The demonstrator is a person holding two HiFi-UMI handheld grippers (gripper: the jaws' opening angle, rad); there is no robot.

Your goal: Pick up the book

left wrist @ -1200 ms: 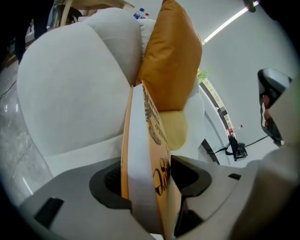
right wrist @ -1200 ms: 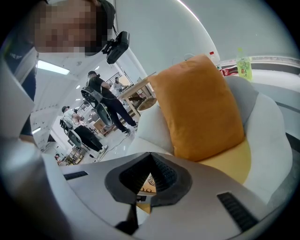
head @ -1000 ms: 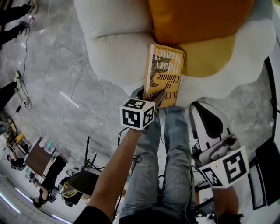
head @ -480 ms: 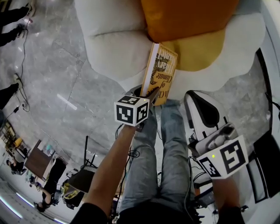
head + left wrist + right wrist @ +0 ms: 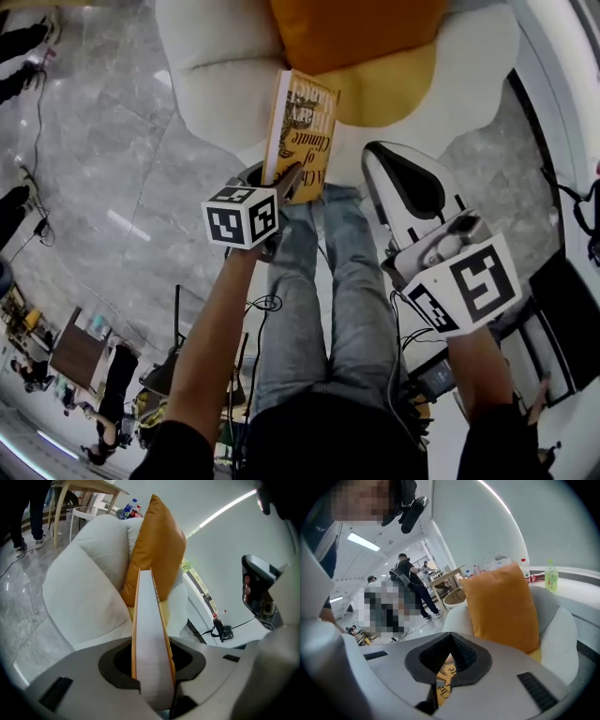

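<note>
The book (image 5: 300,131) has a yellow cover with dark lettering and is tipped onto its edge over the front of a white armchair (image 5: 211,56). My left gripper (image 5: 289,180) grips its near end. In the left gripper view the book's white page edge (image 5: 151,634) runs straight up between the jaws of the left gripper (image 5: 152,670), which have just been closing and now press on both covers. My right gripper (image 5: 375,161) hangs to the right of the book, apart from it. In its own view the right gripper (image 5: 438,682) holds nothing, and a bit of book cover (image 5: 446,667) shows beyond it.
An orange pillow (image 5: 347,33) leans on the armchair's back, with a yellow cushion (image 5: 389,89) under it. The holder's jeans (image 5: 328,300) fill the middle. Grey marble floor (image 5: 103,159) lies at left, with people and cables. Bottles (image 5: 551,576) stand behind the chair.
The book's page edge has turned into sight as it tips up in my left gripper. Book and left gripper have shifted left and up in the head view. The right gripper has come up higher.
</note>
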